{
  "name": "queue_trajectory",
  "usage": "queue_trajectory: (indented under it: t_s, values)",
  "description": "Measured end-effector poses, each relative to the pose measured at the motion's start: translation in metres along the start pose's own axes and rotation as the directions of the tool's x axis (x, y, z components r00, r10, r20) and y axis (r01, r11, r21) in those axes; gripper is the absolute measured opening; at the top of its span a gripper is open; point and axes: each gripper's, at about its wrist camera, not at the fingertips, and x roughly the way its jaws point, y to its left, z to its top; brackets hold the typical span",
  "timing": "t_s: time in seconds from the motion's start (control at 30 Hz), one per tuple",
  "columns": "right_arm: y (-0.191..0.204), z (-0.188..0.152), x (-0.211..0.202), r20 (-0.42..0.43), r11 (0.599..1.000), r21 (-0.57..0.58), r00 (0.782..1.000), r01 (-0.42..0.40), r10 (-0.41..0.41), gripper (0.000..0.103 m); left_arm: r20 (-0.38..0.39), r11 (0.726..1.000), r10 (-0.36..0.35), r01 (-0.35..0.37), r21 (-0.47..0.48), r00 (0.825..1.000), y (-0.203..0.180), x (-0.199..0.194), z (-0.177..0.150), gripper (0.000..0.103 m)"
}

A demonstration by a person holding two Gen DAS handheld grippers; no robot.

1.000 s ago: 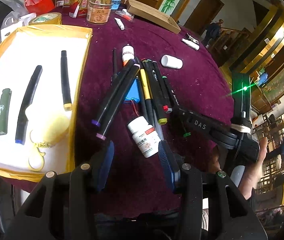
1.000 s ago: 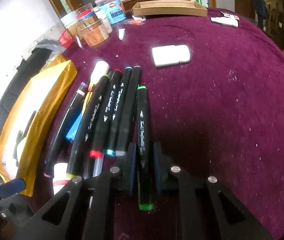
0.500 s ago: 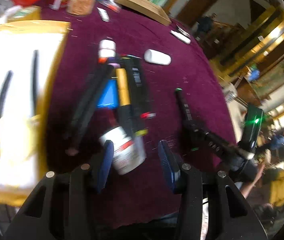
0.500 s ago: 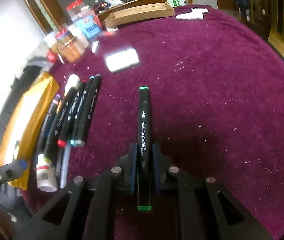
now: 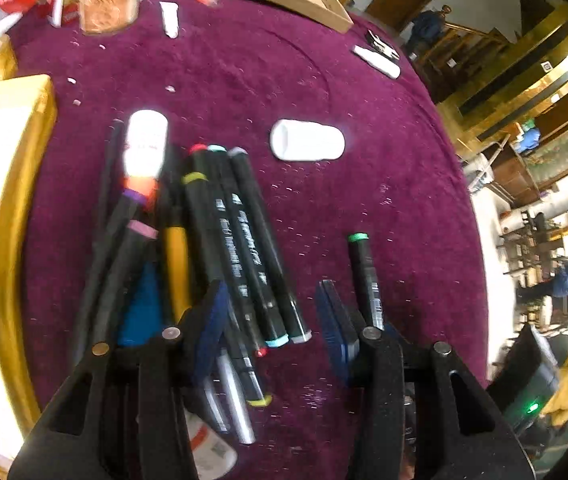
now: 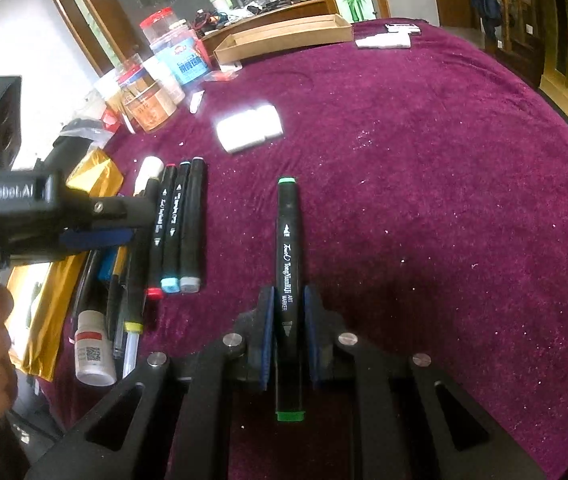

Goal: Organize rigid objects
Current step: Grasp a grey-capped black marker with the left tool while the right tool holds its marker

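Note:
A pile of black art markers (image 5: 243,248) with coloured caps lies on the purple tablecloth, with a yellow pen and a blue item among them. My left gripper (image 5: 271,300) hovers over the near end of the pile; its jaws are closing, with marker ends below and between the pads but not pressed. From the right wrist view, the left gripper (image 6: 127,224) reaches in from the left above the markers (image 6: 179,224). My right gripper (image 6: 288,296) is shut on a green-capped marker (image 6: 288,240), which lies apart to the right of the pile (image 5: 360,276).
A gold-rimmed tray (image 5: 23,160) sits left of the pile. A small white pill bottle (image 6: 91,352) lies at the pile's near end. A white case (image 5: 308,145) lies beyond the markers. Jars (image 6: 147,100) and a long wooden box (image 6: 284,36) stand at the far edge.
The right gripper pulled the green marker out of the pile to the right, then stopped. The left gripper swung from the tray side over the markers.

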Motion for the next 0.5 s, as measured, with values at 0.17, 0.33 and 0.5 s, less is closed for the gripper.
queue_trajectory:
  t_s: [0.17,0.33,0.5]
  values:
    - [-0.003,0.000,0.000,0.000,1.000,0.014,1.000,-0.017,0.017,0.013,0.039,0.999,0.017,-0.018,0.030,0.999,-0.013,-0.008,0.004,0.043]
    - [-0.006,0.001,0.000,0.000,0.999,0.030,0.999,-0.032,0.032,0.013,0.023,1.000,-0.001,0.000,0.028,1.000,-0.025,0.003,0.018,0.042]
    - [-0.006,0.000,0.000,0.005,0.999,0.032,0.999,-0.032,0.032,0.013,-0.030,0.998,0.051,-0.050,0.028,0.998,-0.028,0.031,0.028,0.041]
